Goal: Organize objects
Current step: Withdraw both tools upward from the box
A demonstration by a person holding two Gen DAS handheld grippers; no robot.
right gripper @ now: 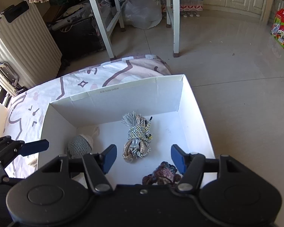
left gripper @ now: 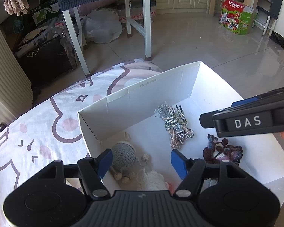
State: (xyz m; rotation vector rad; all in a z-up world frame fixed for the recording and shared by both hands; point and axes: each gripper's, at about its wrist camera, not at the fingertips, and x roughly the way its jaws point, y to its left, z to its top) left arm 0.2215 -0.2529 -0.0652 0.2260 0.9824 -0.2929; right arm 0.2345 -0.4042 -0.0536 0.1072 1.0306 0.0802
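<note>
A white cardboard box (left gripper: 142, 87) (right gripper: 113, 96) stands open on a patterned cloth. Inside lie a silver and black rope bundle (left gripper: 174, 126) (right gripper: 137, 141), a grey crochet toy (left gripper: 123, 153) (right gripper: 79, 145), a dark brown and purple crochet piece (left gripper: 223, 151) (right gripper: 161, 174) and a white yarn piece (left gripper: 153, 181). My left gripper (left gripper: 142, 162) (right gripper: 28, 145) hovers open over the box's near left corner, holding nothing. My right gripper (right gripper: 143, 158) (left gripper: 217, 113) hovers open over the box's near right part, above the dark crochet piece, with nothing between its fingers.
The box rests on a white cloth with pink and brown drawings (left gripper: 47, 123). Beyond it are tiled floor, white table legs (left gripper: 147, 28), a plastic bag (left gripper: 102, 28), a ribbed suitcase (right gripper: 19, 47) at the left and a green and red carton (left gripper: 236, 17) at the far right.
</note>
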